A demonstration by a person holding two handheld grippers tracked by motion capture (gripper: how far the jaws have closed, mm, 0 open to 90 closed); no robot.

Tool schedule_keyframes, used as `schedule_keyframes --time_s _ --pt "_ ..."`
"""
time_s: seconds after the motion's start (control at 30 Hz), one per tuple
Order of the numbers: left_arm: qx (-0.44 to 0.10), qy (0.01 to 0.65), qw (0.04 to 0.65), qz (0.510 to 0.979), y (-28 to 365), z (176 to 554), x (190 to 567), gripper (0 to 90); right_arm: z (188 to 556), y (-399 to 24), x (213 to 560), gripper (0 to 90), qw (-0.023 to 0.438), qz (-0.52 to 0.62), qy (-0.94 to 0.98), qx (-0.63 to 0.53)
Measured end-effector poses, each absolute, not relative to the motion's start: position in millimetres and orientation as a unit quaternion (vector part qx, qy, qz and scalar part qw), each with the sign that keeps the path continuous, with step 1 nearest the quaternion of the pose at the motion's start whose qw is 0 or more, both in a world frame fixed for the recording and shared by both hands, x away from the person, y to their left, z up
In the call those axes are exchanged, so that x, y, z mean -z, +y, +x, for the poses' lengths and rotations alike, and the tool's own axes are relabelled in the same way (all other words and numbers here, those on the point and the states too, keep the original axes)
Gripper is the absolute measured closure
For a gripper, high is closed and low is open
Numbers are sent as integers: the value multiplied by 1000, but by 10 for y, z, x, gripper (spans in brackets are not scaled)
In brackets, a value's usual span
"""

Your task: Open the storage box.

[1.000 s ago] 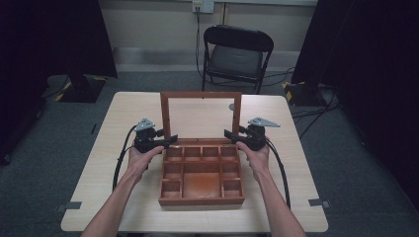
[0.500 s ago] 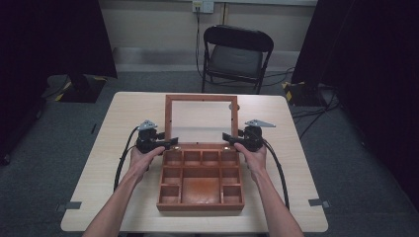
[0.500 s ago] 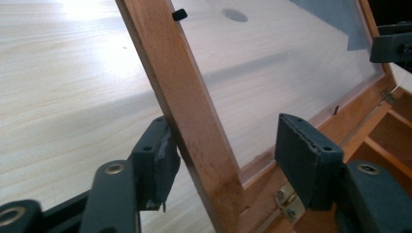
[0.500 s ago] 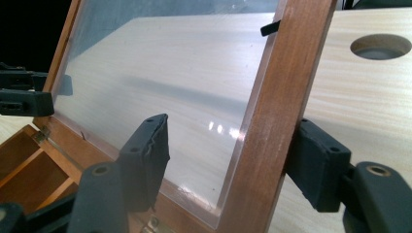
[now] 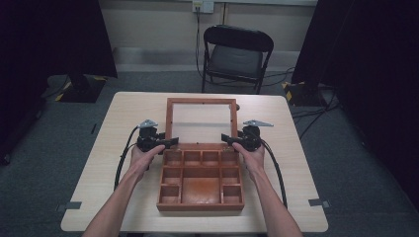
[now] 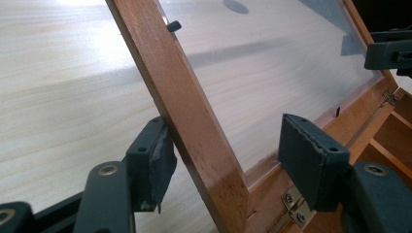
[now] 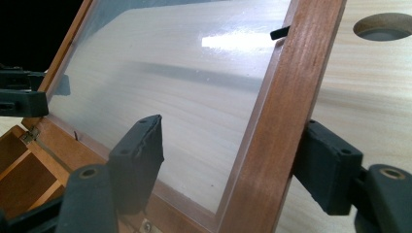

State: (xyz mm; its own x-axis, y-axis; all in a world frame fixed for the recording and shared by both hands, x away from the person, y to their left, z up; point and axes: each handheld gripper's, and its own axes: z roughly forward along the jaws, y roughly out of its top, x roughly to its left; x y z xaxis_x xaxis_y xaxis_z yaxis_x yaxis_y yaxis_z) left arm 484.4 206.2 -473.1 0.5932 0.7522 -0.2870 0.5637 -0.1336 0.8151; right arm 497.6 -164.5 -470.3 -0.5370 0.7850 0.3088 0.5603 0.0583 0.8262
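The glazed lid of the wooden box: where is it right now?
In the high view the glazed lid stands open behind the compartmented box, mid-table, its side rails between the left gripper and right gripper.

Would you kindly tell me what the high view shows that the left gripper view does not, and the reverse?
High view: the folding chair and the whole compartment box. Left gripper view: the brass hinge with its screws and a small black clip on the lid's rail. Shared: the glass-panelled lid and the table.
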Motion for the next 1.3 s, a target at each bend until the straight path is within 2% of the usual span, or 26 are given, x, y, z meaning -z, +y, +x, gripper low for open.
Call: schedule_keyframes --time_s 0.2,0.6,0.67,0.9,0.97,1.03,1.3 --pt "-86 449 486 745 2047 4868 4754 343 4990 -1616 4733 248 104 477 718 -496" --pt "-60 464 487 738 2087 4909 4825 307 5016 -1622 4801 231 85 496 719 -479" --pt "-57 472 486 733 2089 4912 4842 295 5012 -1619 4796 219 97 502 718 -472" --pt "-52 476 488 729 2094 4913 4861 283 5013 -1627 4814 219 93 508 718 -467" --pt "-52 478 487 729 2093 4915 4860 282 5013 -1624 4811 217 92 510 719 -464" --pt "-80 477 473 737 2097 4908 4839 267 5007 -1640 4793 241 100 513 716 -463" --pt "-78 477 481 731 2188 4885 4756 264 4990 -1754 4659 220 101 512 700 -488"
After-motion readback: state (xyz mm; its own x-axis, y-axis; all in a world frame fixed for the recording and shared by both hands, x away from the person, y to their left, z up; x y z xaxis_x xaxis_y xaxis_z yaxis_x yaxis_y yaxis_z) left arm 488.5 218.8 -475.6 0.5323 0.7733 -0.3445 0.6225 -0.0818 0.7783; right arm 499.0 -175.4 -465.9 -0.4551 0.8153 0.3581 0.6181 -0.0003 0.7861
